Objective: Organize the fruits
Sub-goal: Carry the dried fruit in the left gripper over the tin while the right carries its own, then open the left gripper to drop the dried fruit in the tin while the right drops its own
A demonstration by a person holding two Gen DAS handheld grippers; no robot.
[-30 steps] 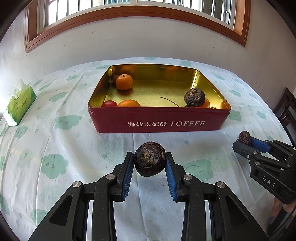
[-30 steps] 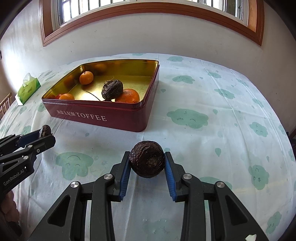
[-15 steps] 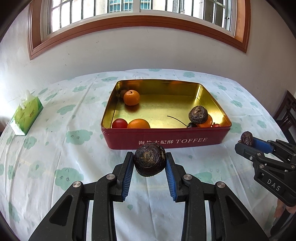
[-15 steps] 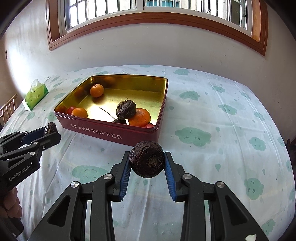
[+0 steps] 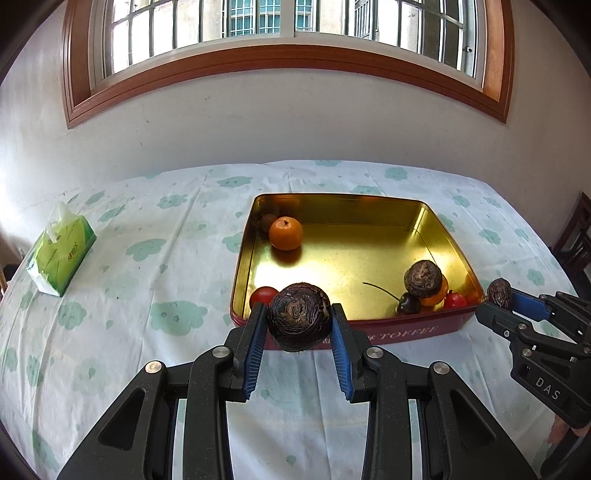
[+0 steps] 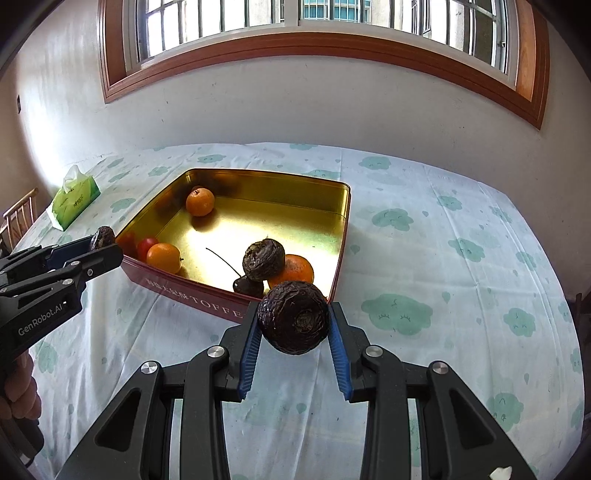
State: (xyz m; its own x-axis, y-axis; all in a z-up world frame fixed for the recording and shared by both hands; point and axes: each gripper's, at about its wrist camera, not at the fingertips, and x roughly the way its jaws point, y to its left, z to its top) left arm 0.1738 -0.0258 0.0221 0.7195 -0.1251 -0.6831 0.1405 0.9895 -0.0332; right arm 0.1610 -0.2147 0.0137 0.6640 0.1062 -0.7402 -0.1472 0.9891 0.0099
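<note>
Tools (image 5: pixel 298 325) (image 6: pixel 293 325) each clamp wrinkled passionfruit (image 5: pixel 298 317) (image 6: pixel 293 317)

I see a tissue pack (image 5: pixel 61 253) lying near the left edge of the tablecloth (image 5: pixel 147 295), white with green cloud prints. Behind the table I see a white wall (image 5: pixel 295 122) and a wood-framed window (image 5: pixel 280 22). A chair (image 6: pixel 18 214) shows at far left in my right view.

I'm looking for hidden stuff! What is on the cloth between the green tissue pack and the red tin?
Nothing. In the left wrist view, only bare cloud-print tablecloth lies between the tissue pack and the tin.
</note>
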